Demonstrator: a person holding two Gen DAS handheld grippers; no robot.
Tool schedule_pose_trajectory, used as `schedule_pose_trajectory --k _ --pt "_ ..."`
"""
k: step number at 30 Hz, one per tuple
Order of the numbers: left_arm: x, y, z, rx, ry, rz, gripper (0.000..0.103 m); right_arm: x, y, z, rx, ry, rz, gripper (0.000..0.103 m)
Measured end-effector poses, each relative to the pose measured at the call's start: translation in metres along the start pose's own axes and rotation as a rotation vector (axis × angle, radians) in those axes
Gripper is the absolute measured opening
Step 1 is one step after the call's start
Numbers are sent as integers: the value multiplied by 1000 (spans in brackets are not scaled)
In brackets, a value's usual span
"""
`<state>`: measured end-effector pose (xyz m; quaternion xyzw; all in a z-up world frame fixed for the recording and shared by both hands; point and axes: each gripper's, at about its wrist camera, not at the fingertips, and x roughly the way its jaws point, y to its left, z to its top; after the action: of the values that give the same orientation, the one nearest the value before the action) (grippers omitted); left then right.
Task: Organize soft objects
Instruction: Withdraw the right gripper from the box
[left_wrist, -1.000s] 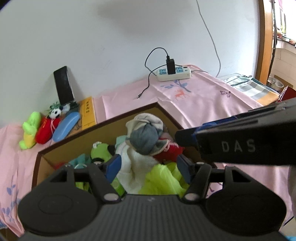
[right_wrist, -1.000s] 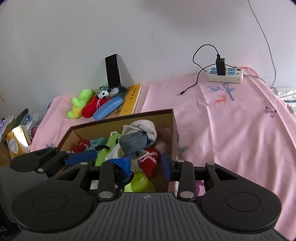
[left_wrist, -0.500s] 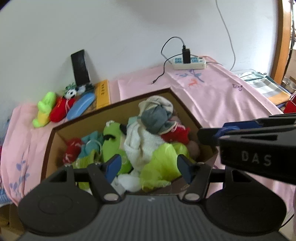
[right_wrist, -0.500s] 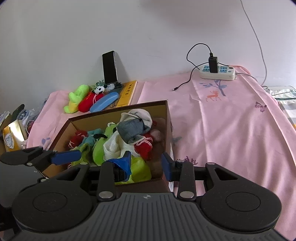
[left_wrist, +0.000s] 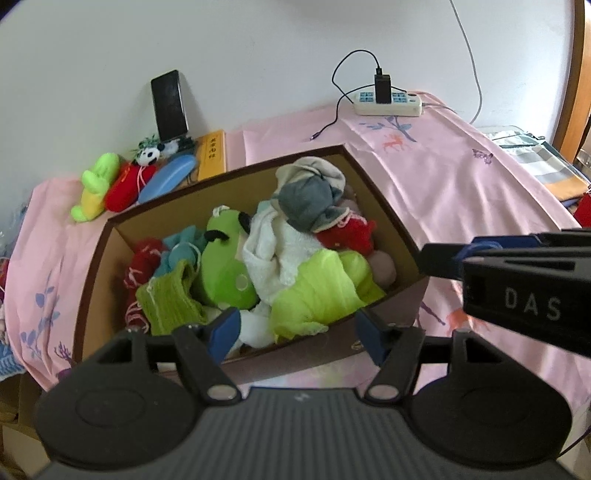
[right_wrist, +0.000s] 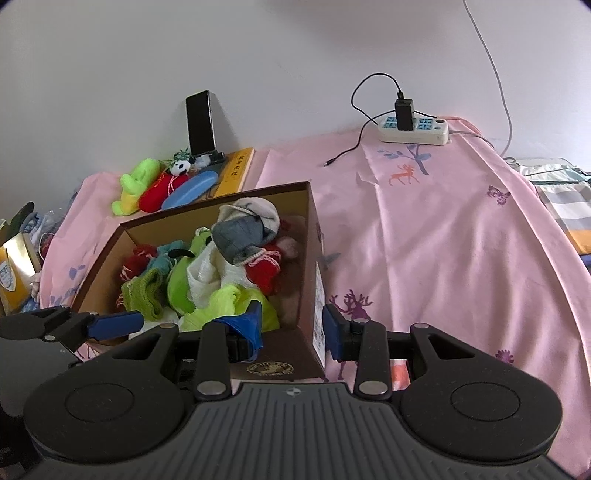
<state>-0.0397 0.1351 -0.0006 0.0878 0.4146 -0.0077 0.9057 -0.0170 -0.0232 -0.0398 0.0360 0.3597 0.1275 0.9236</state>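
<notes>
A brown cardboard box (left_wrist: 184, 206) (right_wrist: 166, 229) on the pink bedsheet is heaped with soft things: a green frog plush (left_wrist: 221, 266), a white towel (left_wrist: 273, 251), a grey sock bundle (left_wrist: 310, 203) (right_wrist: 236, 236), neon yellow cloth (left_wrist: 317, 291) and a red knit (left_wrist: 347, 232). My left gripper (left_wrist: 297, 332) (right_wrist: 92, 325) hangs open over the box's near edge, holding nothing. My right gripper (right_wrist: 291, 328) (left_wrist: 436, 258) is open at the box's near right corner. One finger is over the inside and one is outside the wall, and the pads do not press it.
Behind the box lie a green-yellow plush (left_wrist: 96, 184), a red plush with a panda (left_wrist: 125, 188), a blue glasses case (left_wrist: 166, 181), a yellow book (left_wrist: 212, 155) and a phone (left_wrist: 170, 105) propped against the wall. A power strip (right_wrist: 413, 129) with its cable sits at the back right.
Both views have drawn back and tilted, so the whole box now shows. The right gripper slid back along the box's right wall toward its near corner. Neither gripper took anything.
</notes>
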Motion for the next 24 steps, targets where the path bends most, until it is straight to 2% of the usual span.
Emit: schedule_pose_trajectory --k 16,24 --pt "11 20 17 -65 22 44 70 1 6 11 -31 -32 -59 19" --pt "10 23 16 -67 16 23 70 5 14 14 -45 -28 -90 19"
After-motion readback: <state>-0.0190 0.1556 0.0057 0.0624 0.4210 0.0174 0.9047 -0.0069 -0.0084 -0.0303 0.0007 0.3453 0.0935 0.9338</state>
